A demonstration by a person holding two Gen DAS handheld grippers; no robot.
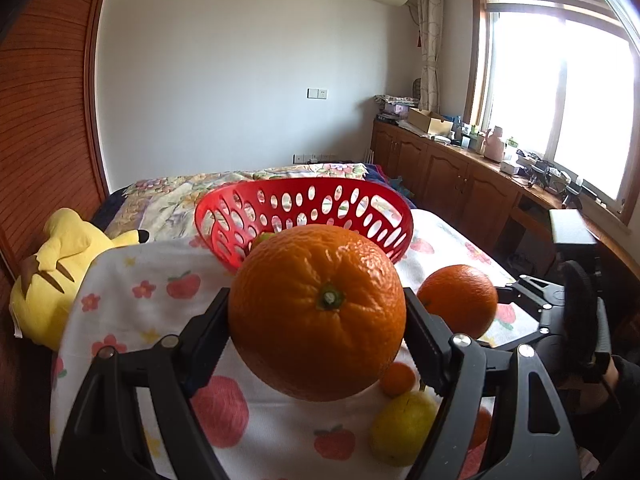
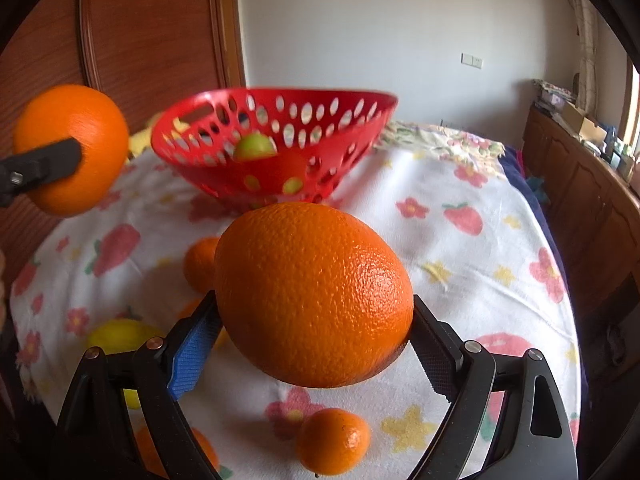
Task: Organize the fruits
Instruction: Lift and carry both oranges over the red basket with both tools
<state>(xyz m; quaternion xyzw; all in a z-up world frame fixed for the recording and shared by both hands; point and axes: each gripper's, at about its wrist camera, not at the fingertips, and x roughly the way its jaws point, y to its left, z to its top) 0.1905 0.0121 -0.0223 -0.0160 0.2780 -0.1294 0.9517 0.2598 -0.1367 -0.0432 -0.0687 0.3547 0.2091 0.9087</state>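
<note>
- A large orange point(image 1: 318, 312) is pinched between the jaws of the left gripper point(image 1: 318, 320), stem end facing the camera, and is held clear of the cloth, in front of the red basket point(image 1: 360, 194).
- A second large orange point(image 2: 314, 294) is clamped by the right gripper point(image 2: 316, 332), both pads pressed against its sides; its underside is hidden by its own bulk.
- From the right wrist, the left gripper's orange is seen at far left with one black finger point(image 2: 48, 164) laid across it; the rest of that gripper is cut off by the frame edge.
- From the left wrist, the right gripper's orange is seen at the right, and part of a dark sleeve point(image 1: 612, 376) is caught at the edge.
- Inside the basket a green fruit point(image 2: 255, 146) is shown only in the right wrist view; in the left view just a sliver can be made out behind the held orange.
- Loose fruit is left on the flowered cloth point(image 2: 460, 264): a small orange point(image 2: 333, 440), another small orange point(image 2: 200, 264) half hidden behind the held one, and a yellow fruit point(image 1: 402, 426) partly blocked by gripper arms.
- More orange fruit low in the frame is masked by the linkage and cannot be counted.
- A yellow plush toy point(image 1: 52, 276) is seen only from the left wrist, beside the cloth against the wooden wall.
- A window point(image 1: 560, 92) is blown out to white.
</note>
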